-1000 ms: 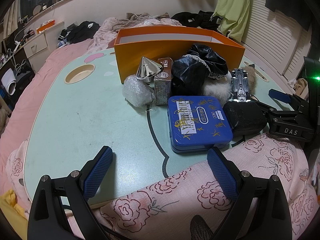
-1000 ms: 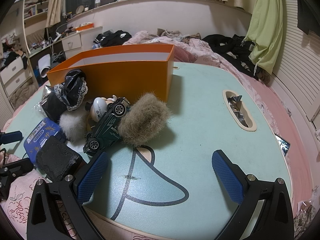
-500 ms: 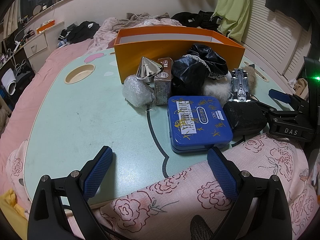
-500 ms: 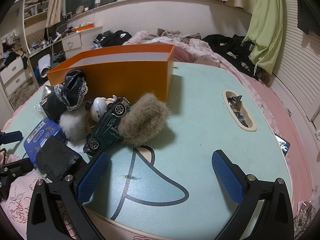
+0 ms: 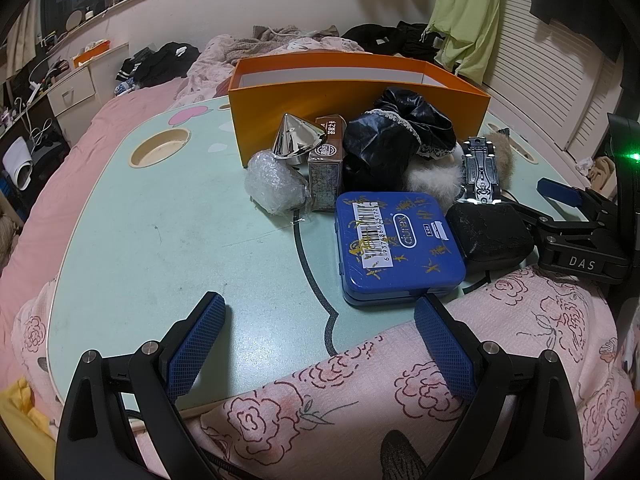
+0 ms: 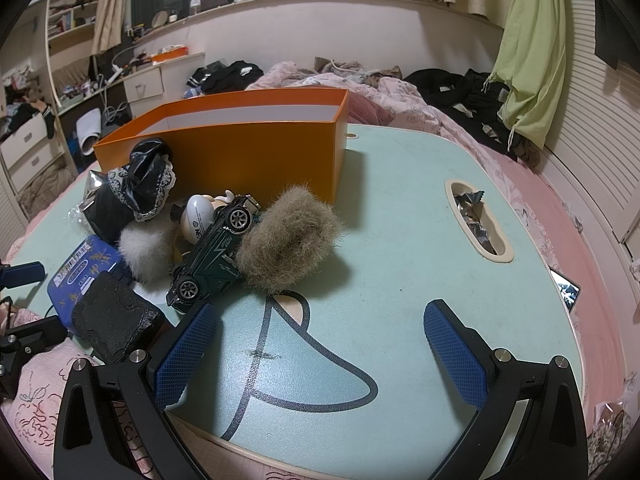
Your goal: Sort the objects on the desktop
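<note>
1. Left tool [image 5: 318,334]: fingers spread wide, nothing between them. It hangs over the near edge of the mint-green surface [image 5: 160,240], above a rose-print quilt [image 5: 400,392].
2. Right tool [image 6: 320,344]: likewise wide open and holding nothing, low over the near part of the surface.
3. Blue tin [image 5: 398,242]: just ahead and to the right of the left tool, lying flat. Judged rigid, light and smooth-lidded, so slippery. Best taken across its two long edges. Writing: a barcode sticker and an oval logo that appears to read "Durex"; the gold characters are not legible.
4. Black pouch [image 6: 114,326]: touching the left finger of the right tool and lying against the tin. Judged soft and textured, easy to pinch anywhere.
5. Toy car [image 6: 216,250]: ahead-left of the right tool, tipped on its side against the brown fur ball [image 6: 290,242]. Judged hard, small and prone to roll; grip across the body, not the wheels. The side lettering is too small to read.
6. Fur balls, brown and white [image 6: 146,250]: judged very light and compressible. Any grip holds.
7. Further from the left tool:
   - bubble-wrap bundle [image 5: 276,184], soft
   - chrome cone [image 5: 298,140], judged slick and hard to pinch on its slope
   - brown carton [image 5: 326,174], print unreadable
   - black lace-trimmed fabric [image 5: 396,140], limp
8. Orange box [image 5: 360,110]: farthest out, open-topped, judged the likely destination.
9. The right tool's body reads "DAS" in the left wrist view.
</note>
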Motion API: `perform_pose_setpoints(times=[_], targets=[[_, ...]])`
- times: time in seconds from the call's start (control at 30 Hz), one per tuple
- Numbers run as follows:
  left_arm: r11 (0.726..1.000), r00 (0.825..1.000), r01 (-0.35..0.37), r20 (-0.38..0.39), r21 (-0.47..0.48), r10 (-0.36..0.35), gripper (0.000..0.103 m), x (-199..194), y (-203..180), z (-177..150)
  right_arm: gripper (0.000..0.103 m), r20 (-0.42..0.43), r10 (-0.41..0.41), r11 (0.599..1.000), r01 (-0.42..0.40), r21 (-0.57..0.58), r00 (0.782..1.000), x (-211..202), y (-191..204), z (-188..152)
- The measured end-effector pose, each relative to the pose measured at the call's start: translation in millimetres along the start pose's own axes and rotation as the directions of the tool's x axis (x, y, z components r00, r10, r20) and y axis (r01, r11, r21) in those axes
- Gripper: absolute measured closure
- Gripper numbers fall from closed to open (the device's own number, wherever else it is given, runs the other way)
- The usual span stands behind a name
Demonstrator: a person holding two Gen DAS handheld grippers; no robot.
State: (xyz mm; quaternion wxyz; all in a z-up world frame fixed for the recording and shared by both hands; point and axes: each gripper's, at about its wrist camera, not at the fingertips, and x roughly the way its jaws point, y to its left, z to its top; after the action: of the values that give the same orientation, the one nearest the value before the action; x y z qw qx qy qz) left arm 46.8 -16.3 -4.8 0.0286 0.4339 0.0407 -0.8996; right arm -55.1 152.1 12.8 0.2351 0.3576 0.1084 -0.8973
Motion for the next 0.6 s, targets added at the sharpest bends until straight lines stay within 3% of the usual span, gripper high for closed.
perform_pose_setpoints(times=[0.6], targets=[[1.0,1.0,0.003,0.003,-0.004,-0.003,0.008,-0.7,-0.1,-0.3,0.0,0.0,0.001,1.0,-0.001,0.0,1.0,-0.5,0.1,0.0]])
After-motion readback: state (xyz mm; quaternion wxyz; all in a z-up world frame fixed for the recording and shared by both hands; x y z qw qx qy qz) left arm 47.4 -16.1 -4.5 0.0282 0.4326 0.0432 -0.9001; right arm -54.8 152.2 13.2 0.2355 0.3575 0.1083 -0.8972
